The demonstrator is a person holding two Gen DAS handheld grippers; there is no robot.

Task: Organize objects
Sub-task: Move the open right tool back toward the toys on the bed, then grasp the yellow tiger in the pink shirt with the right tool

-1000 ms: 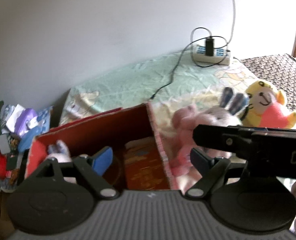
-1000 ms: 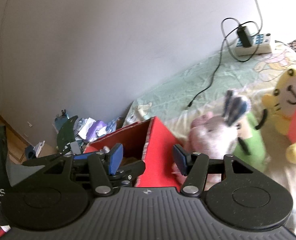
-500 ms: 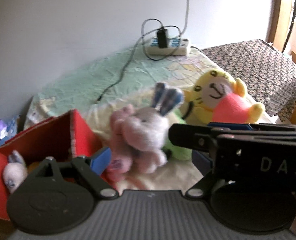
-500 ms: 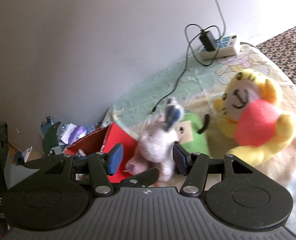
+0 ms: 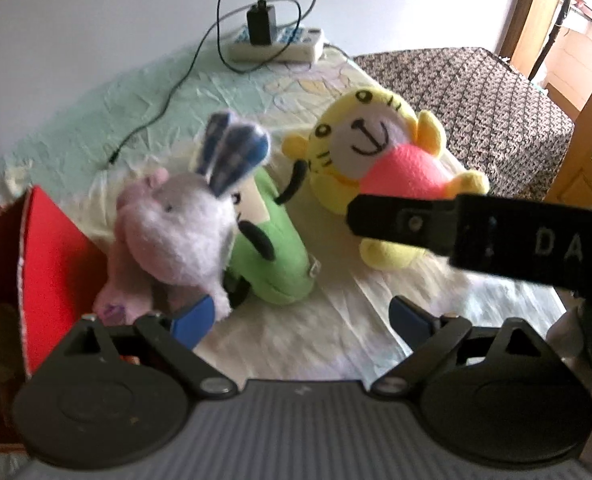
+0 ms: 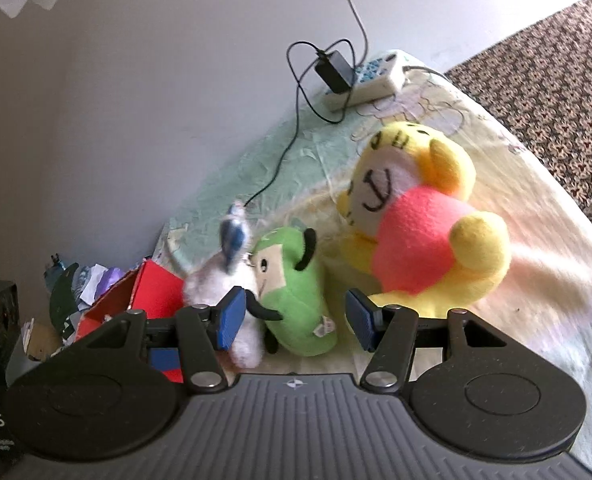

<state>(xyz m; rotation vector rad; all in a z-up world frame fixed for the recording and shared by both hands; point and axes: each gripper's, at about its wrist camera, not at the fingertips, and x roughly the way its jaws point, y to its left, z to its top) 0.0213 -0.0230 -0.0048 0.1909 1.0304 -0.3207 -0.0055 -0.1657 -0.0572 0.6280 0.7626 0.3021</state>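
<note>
Honestly, step in hand: I judged it to be picking the next soft toy to go into the red box (image 5: 51, 248).
Toys: the pale rabbit (image 5: 175, 236) stood left of centre in the left wrist view, leaning against the green plush (image 5: 271, 256); the yellow tiger (image 5: 380, 160) sat upper right of them, apart from both.
Box: it lay at the left edge of that frame, just beside the rabbit, with something yellowish already inside.
Left gripper (image 5: 302, 318): fingers spread wide, empty, low in the frame, aimed at bare sheet in front of the green plush.
Right gripper (image 6: 293, 316): fingers released too, holding nothing; the green plush showed in the gap between them, the tiger upper right.
Doing it well: I would have closed on a toy's body, not an ear, and kept the two grippers from crossing.
Pose: the right tool's black bar (image 5: 484, 234) crossed the right side of the left view, in front of the tiger.
Clutter: a power strip (image 5: 275, 42) and cable sat at top centre.
</note>
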